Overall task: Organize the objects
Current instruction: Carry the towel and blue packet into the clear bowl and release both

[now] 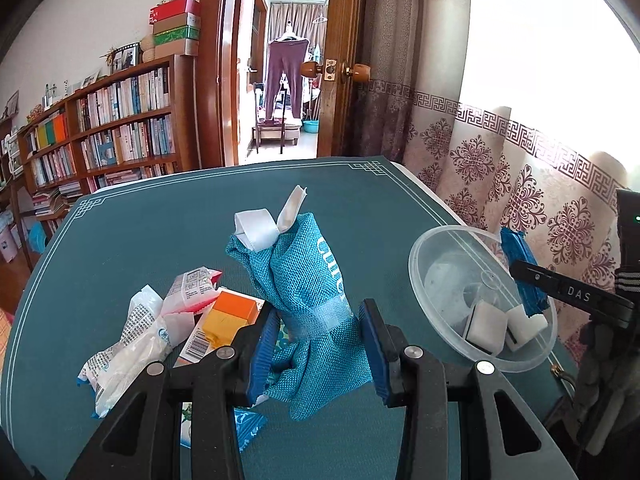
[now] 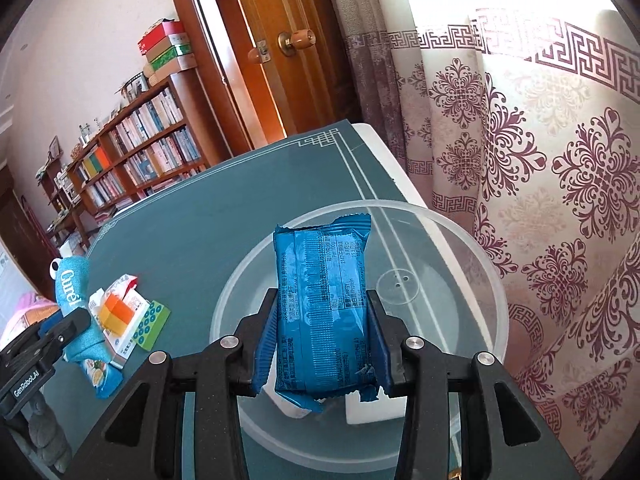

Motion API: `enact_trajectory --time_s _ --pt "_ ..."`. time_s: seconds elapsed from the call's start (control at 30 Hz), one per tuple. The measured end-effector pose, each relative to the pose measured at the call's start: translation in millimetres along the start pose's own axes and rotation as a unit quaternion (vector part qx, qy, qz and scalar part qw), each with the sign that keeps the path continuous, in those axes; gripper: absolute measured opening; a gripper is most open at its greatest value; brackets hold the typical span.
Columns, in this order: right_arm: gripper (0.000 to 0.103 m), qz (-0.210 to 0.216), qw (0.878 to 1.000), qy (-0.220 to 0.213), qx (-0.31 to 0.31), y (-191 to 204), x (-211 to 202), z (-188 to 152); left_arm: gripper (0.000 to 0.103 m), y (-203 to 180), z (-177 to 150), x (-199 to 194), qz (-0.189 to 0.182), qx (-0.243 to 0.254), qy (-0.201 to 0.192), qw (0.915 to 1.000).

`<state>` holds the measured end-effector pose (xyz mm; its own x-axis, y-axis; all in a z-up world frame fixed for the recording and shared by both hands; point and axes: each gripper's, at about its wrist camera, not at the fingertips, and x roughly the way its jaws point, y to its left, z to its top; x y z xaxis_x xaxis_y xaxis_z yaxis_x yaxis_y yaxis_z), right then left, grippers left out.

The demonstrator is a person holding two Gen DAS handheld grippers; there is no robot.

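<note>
step: carrying items to the bowl point(image 2: 492, 280) near the table's point(image 1: 160, 216) curtain-side edge | right gripper point(image 2: 322, 344): jaws clamped on blue snack packet point(image 2: 322, 300), held over the bowl | left gripper point(image 1: 320, 340): jaws gripping teal cloth pouch point(image 1: 308, 296) above the clutter mid-table | next: probably lower packet beside the white blocks point(image 1: 486, 328), release, then bring the pouch

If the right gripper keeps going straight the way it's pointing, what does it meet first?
Most likely the clear plastic bowl. The right gripper, shut on the blue packet, points down into it; the white blocks lie nearer, so depth is uncertain.
</note>
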<state>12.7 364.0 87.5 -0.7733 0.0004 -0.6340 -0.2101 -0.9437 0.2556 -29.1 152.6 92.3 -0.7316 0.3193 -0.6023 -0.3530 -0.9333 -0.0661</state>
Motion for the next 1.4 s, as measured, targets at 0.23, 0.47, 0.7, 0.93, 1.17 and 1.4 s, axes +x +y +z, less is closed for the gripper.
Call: enact_trajectory --time_s 0.23,0.47,0.7,0.93,1.17,1.4 --pt "0.043 -0.016 1.0 0.003 0.026 -23 14 8 0.044 -21 4 7 -0.006 0.022 0.005 0.9997" --pt "0.048 -0.015 0.999 -0.004 0.039 -38 8 5 0.044 -45 5 18 -0.018 0.048 0.014 0.9986" --pt "0.048 -0.004 0.999 -0.024 0.027 -36 -13 -2 0.044 -76 10 36 -0.038 0.079 0.023 0.9959" --pt "0.048 0.015 0.999 -0.033 0.025 -33 -26 -8 0.044 -98 16 59 -0.051 0.094 0.041 0.9934" --pt "0.048 0.021 0.999 -0.039 0.026 -35 -32 -11 0.047 -116 19 74 -0.067 0.102 0.046 0.9914" --pt "0.048 0.021 0.999 -0.034 0.031 -36 -30 -14 0.072 -115 17 73 -0.072 0.098 0.039 0.9918"
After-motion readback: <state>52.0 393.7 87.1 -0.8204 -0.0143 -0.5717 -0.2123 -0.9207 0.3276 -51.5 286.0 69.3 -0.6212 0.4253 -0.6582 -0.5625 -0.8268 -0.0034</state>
